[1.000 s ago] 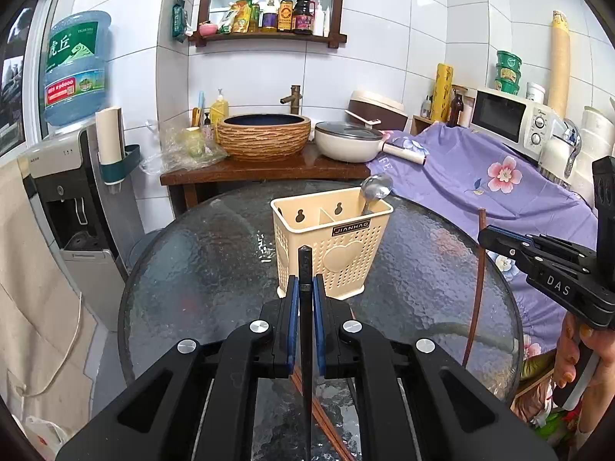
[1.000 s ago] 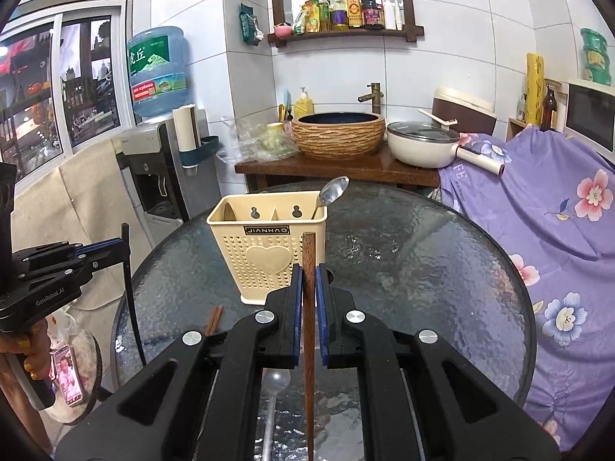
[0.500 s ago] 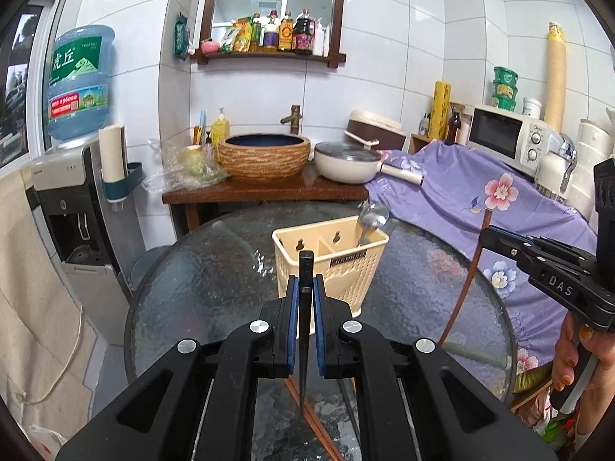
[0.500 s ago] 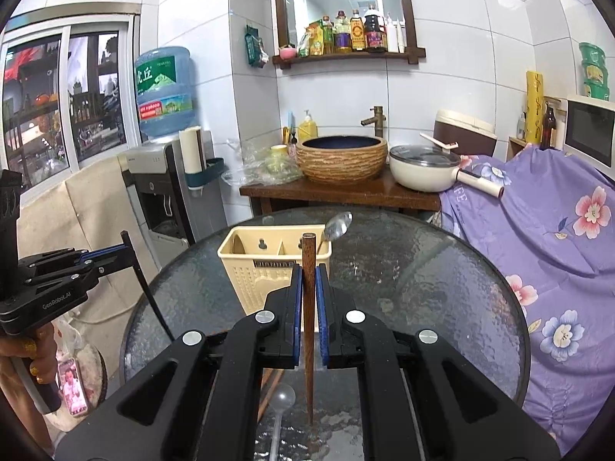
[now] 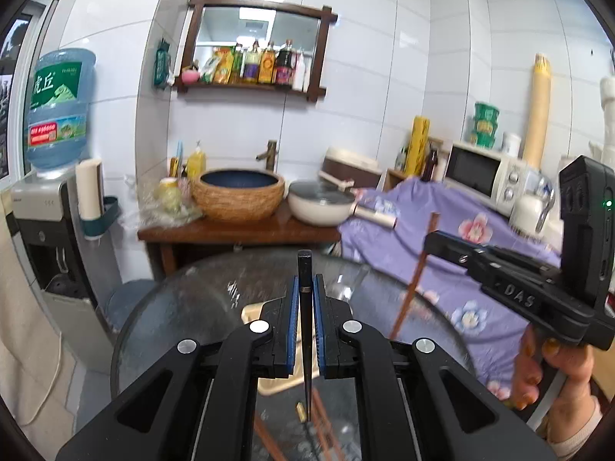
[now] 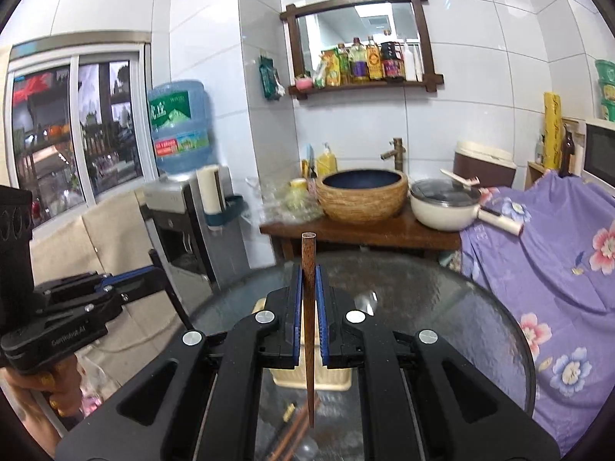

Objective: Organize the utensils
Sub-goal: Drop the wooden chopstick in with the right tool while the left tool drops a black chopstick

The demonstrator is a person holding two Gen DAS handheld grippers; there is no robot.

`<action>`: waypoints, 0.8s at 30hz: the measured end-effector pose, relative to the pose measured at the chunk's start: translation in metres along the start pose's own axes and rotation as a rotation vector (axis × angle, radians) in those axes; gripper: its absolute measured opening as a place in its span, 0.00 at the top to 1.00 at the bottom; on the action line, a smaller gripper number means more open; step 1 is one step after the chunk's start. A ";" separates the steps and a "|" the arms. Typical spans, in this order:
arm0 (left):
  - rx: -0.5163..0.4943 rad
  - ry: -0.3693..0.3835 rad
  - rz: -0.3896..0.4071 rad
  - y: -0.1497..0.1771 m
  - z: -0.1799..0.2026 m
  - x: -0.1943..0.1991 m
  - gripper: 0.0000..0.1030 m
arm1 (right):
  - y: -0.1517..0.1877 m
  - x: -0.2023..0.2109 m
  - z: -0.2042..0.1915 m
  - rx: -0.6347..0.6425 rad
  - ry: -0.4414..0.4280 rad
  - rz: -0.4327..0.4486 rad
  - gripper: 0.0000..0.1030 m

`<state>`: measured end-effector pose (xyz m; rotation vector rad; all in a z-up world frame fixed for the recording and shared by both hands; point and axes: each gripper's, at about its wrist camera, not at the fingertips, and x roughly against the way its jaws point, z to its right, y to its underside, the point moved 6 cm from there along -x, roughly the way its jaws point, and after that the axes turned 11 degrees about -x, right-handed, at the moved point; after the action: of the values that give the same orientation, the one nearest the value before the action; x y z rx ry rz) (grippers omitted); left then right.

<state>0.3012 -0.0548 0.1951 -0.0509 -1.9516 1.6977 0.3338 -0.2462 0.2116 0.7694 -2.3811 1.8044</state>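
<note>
My left gripper (image 5: 305,288) is shut on a black chopstick (image 5: 306,330) that stands upright between its blue pads. My right gripper (image 6: 308,288) is shut on a brown wooden chopstick (image 6: 308,322), also upright; both show in the left wrist view, gripper (image 5: 432,238) and chopstick (image 5: 413,280). Both grippers are high above the round glass table (image 6: 461,307). The cream utensil holder (image 6: 292,380) sits below, mostly hidden behind the fingers, and shows in the left wrist view (image 5: 276,384). More chopsticks (image 6: 296,426) lie on the glass near me.
A wooden bench with a woven basin (image 6: 363,196) and a white pot (image 6: 446,205) stands behind the table. A purple flowered cloth (image 6: 557,269) covers the right side. A water dispenser (image 5: 57,230) stands at the left. A microwave (image 5: 480,176) is at the right.
Both grippers have risen and tilted up with their chopsticks. The utensil holder has dropped low in both views and now sits behind the fingers.
</note>
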 end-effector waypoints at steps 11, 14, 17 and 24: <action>0.064 -0.160 0.060 -0.065 -0.030 -0.042 0.93 | -0.075 -0.040 -0.025 0.024 0.073 0.142 0.93; 0.114 -0.152 0.046 -0.063 -0.042 -0.057 0.93 | -0.074 -0.055 -0.024 0.012 0.078 0.144 0.92; 0.131 -0.166 0.040 -0.058 -0.049 -0.067 0.93 | -0.067 -0.070 -0.021 0.025 0.102 0.141 0.92; 0.171 -0.128 0.060 -0.075 -0.054 -0.061 0.93 | -0.052 -0.095 -0.009 0.000 0.118 0.097 0.93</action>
<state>0.4001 -0.0438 0.2448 0.0644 -1.9045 1.9438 0.4365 -0.2143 0.2287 0.5392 -2.3813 1.8293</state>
